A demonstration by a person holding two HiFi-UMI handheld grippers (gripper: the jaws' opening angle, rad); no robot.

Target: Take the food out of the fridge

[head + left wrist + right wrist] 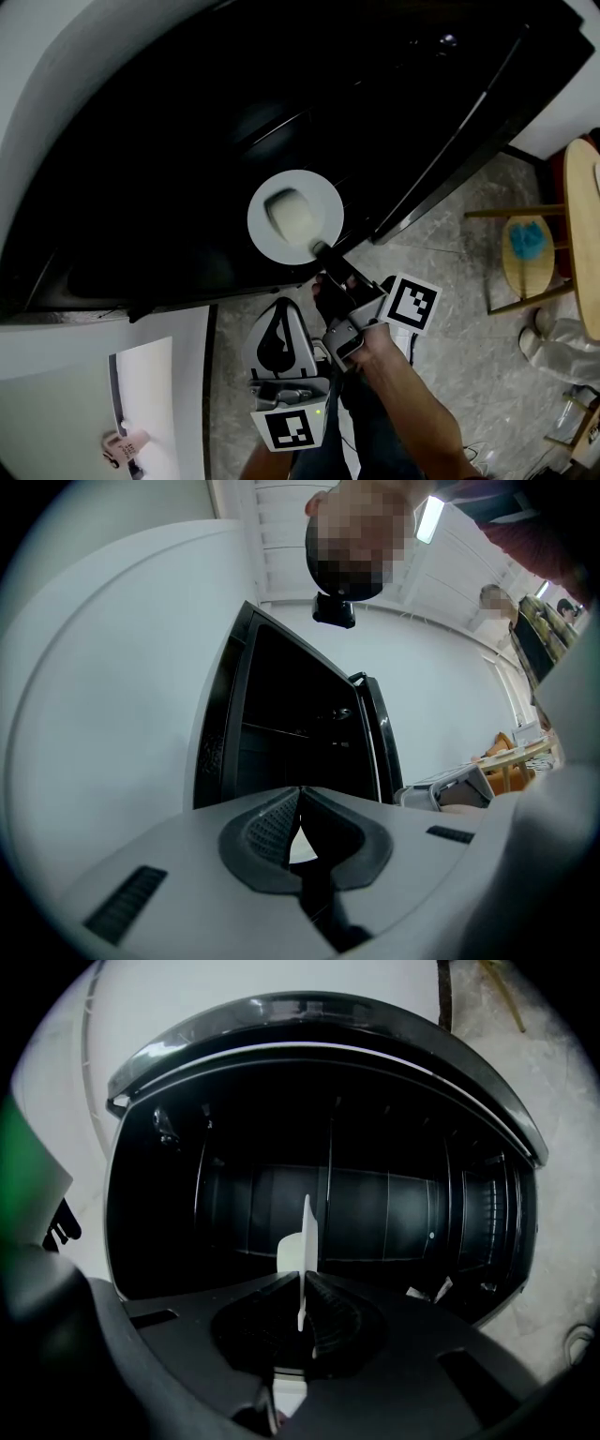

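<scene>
**A:** Grippers first, nearest you. How do they stand?

**B:** The left gripper (279, 311) hangs low in front of the person, above the stone-patterned floor (450, 300). In the left gripper view (298, 810) its ribbed pads are pressed together at the tips, with nothing caught between them.

**A:** And the other one?

**B:** The right gripper (322, 249) is further forward, carried by the person's hand (394, 354). Its jaws are nearly together and clamp the near rim of a white plate (265, 236). In the right gripper view (305, 1283) the plate (306, 1232) shows edge-on, running straight into the pinch of the pads.

**A:** Where is the food?

**B:** A pale, rounded lump of food (292, 214) sits about the middle of the plate. From the right gripper view it is the bulge (288, 1252) on one face of the plate.

**A:** And the plate relative to the fridge?

**B:** It is at the front edge of the open black fridge (178, 141), against the dark interior (394, 1204). I cannot tell whether it rests on a shelf. The door (469, 122) stands swung out to the right.

**A:** Beyond that?

**B:** Well apart to the right stands a wooden stool (527, 267) with something blue (528, 240) on its seat.
</scene>
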